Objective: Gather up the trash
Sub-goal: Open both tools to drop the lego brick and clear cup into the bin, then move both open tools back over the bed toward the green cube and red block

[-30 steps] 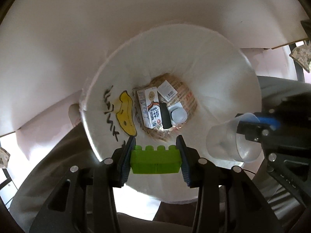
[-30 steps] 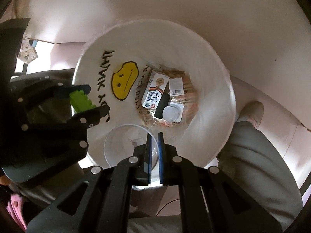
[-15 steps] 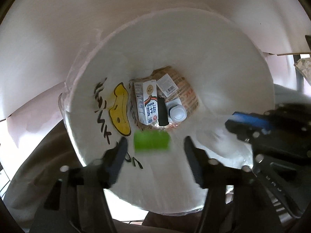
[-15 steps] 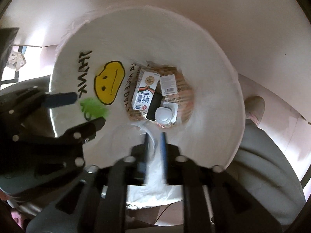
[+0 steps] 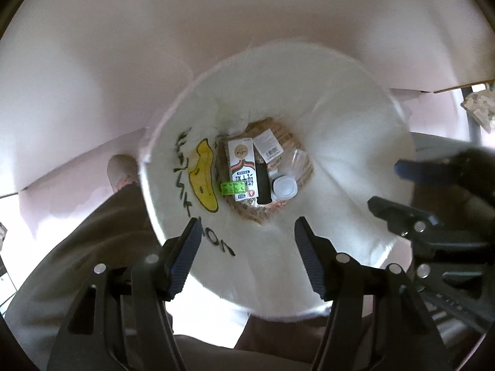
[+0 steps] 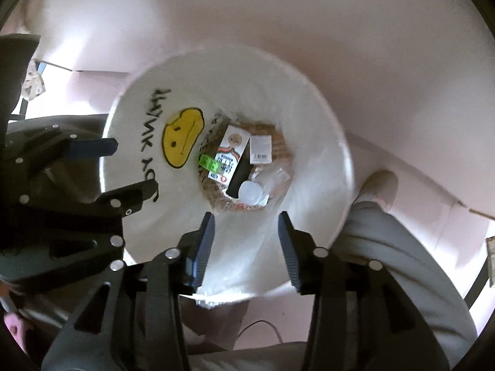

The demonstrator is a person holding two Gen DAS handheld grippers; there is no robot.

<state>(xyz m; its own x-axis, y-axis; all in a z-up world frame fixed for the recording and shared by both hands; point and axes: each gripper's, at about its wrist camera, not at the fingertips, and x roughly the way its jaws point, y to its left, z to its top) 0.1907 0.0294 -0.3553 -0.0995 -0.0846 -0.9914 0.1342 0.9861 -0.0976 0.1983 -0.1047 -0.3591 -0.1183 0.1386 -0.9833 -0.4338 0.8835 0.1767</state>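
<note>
A white trash bag (image 5: 340,102) (image 6: 278,92) with a yellow smiley face stands open below both grippers. At its bottom lie a green toy brick (image 5: 234,188) (image 6: 208,164), a milk carton (image 5: 243,168) (image 6: 230,157), a clear plastic cup (image 5: 295,160) (image 6: 277,177), a white-capped container (image 5: 284,187) and a black item (image 5: 263,185). My left gripper (image 5: 246,228) (image 6: 123,170) hangs open above the bag's near rim, with nothing between its fingers. My right gripper (image 6: 246,219) (image 5: 402,185) points down over the bag; its jaws are opening and hold nothing.
A person's legs in light trousers (image 5: 92,247) (image 6: 402,247) flank the bag, with a shoe (image 5: 119,170) (image 6: 379,185) on the pale floor. White boards (image 5: 247,31) rise behind the bag. A thin cable (image 6: 263,327) lies near the bag's base.
The left gripper opened and the green brick fell to the bag's bottom. The right gripper opened and the clear cup dropped in too. Both grippers dipped toward the bag, then rose again.
</note>
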